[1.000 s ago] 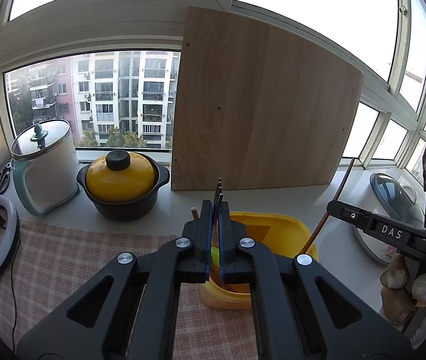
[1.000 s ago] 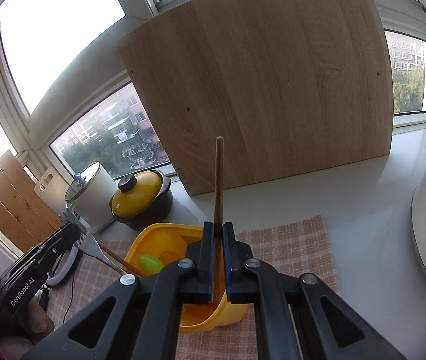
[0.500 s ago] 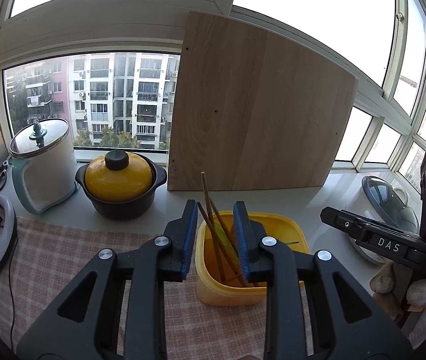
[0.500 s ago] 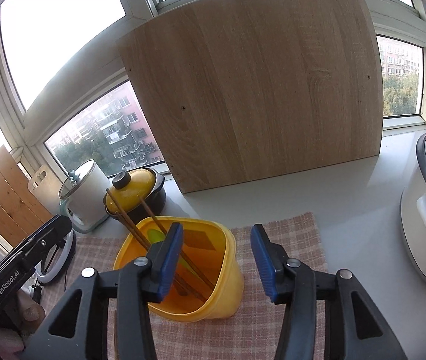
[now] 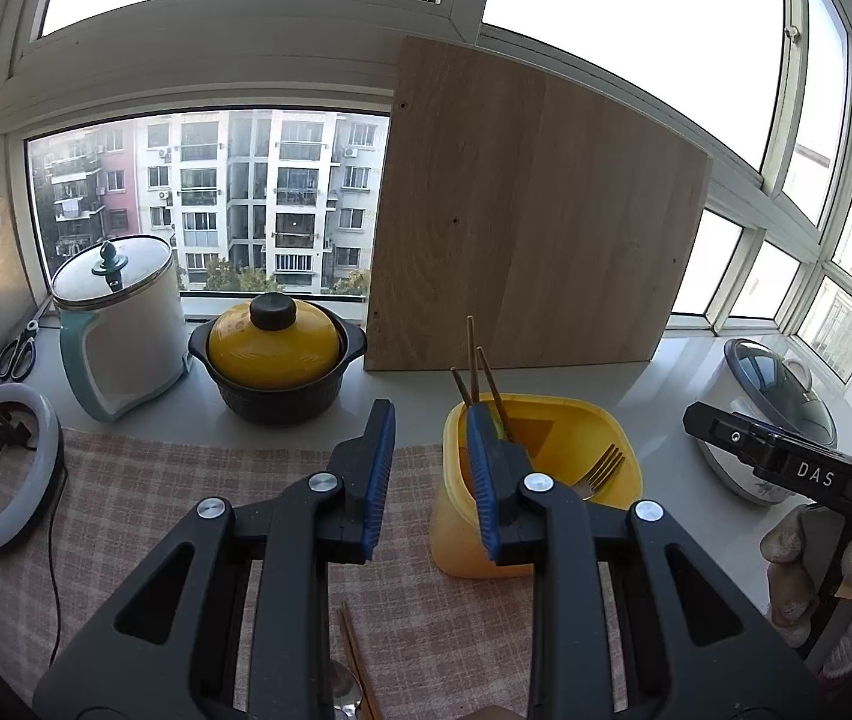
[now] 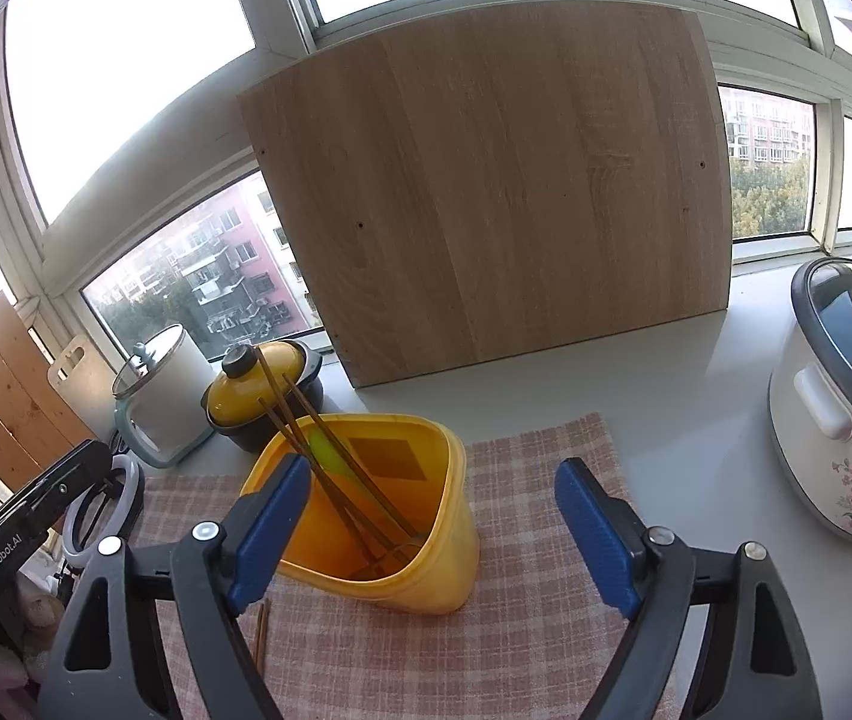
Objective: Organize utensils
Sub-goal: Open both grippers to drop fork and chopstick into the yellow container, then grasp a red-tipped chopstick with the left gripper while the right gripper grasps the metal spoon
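A yellow plastic utensil holder (image 5: 546,480) (image 6: 402,510) stands on the checked cloth. It holds several wooden chopsticks (image 5: 474,360) (image 6: 330,462), a fork (image 5: 597,471) and something green (image 6: 325,455). My left gripper (image 5: 429,474) is open and empty, just left of and above the holder. My right gripper (image 6: 432,528) is wide open and empty above the holder's front. A loose chopstick (image 5: 357,666) and a spoon (image 5: 345,696) lie on the cloth under the left gripper; the chopstick also shows in the right wrist view (image 6: 261,630).
A large wooden board (image 5: 522,228) leans on the window behind. A yellow-lidded black pot (image 5: 276,360), a white canister (image 5: 120,330), scissors (image 5: 15,351) and a ring light (image 5: 0,468) stand left. A floral rice cooker (image 6: 840,402) stands right.
Both grippers opened and let their chopsticks drop into the yellow holder, then drew back. The left gripper shifted left of the holder.
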The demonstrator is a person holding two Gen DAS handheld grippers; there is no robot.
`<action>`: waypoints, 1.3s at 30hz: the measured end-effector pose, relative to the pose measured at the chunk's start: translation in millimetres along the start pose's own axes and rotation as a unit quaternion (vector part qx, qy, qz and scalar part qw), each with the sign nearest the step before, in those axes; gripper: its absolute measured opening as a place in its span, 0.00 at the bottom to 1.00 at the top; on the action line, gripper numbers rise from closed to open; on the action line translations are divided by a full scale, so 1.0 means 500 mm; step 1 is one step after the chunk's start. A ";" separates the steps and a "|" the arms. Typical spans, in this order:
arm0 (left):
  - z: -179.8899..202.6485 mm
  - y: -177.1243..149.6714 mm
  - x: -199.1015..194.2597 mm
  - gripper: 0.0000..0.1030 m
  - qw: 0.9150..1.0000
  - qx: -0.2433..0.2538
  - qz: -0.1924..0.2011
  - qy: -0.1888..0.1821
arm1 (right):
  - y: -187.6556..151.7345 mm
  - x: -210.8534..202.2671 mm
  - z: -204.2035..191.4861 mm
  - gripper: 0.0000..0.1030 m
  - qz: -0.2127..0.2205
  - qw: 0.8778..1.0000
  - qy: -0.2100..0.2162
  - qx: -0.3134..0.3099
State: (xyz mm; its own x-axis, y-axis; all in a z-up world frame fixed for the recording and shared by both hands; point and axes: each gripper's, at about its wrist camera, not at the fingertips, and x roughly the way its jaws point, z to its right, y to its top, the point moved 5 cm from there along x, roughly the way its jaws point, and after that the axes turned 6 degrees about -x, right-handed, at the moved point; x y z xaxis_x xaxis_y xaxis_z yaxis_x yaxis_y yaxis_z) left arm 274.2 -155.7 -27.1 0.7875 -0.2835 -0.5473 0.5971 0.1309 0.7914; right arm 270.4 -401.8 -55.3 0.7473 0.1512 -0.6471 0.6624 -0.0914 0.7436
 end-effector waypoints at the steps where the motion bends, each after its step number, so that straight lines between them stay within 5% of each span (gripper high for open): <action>1: -0.011 -0.003 -0.003 0.23 1.000 0.002 -0.002 0.003 | -0.003 -0.006 -0.002 0.85 0.003 1.000 -0.009 -0.003; 3: -0.031 -0.011 -0.008 0.24 1.000 0.007 -0.010 0.009 | -0.007 -0.020 -0.003 0.92 0.013 0.999 -0.029 -0.008; 7: -0.078 -0.033 -0.017 0.45 0.999 0.008 -0.035 0.018 | -0.015 -0.044 -0.008 1.00 0.032 0.998 -0.043 -0.015; 18: -0.179 -0.166 -0.005 0.47 0.989 0.005 -0.142 0.046 | -0.088 -0.049 -0.048 1.00 0.015 0.996 -0.053 -0.071; 25: -0.216 -0.261 0.011 0.46 0.979 -0.027 -0.199 0.045 | -0.139 -0.030 -0.078 0.99 -0.033 0.997 0.002 -0.075; 31: -0.218 -0.331 0.031 0.45 0.968 -0.058 -0.241 0.038 | -0.191 0.001 -0.102 0.88 -0.088 0.992 0.034 -0.079; 33: -0.214 -0.344 0.037 0.32 0.965 -0.065 -0.251 0.035 | -0.208 0.013 -0.107 0.80 -0.103 0.991 0.043 -0.078; 39: -0.206 -0.369 0.057 0.17 0.959 -0.078 -0.271 0.033 | -0.250 0.041 -0.130 0.63 -0.145 0.983 0.083 -0.074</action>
State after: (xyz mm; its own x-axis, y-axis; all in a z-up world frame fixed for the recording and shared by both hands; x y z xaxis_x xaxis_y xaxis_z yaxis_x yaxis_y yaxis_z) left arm 202.3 -90.4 -216.9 0.3600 -0.2907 -0.8865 0.9329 0.1236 0.3382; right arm 199.2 -323.1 -150.5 0.5005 0.3097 -0.8084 0.8221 0.1225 0.5560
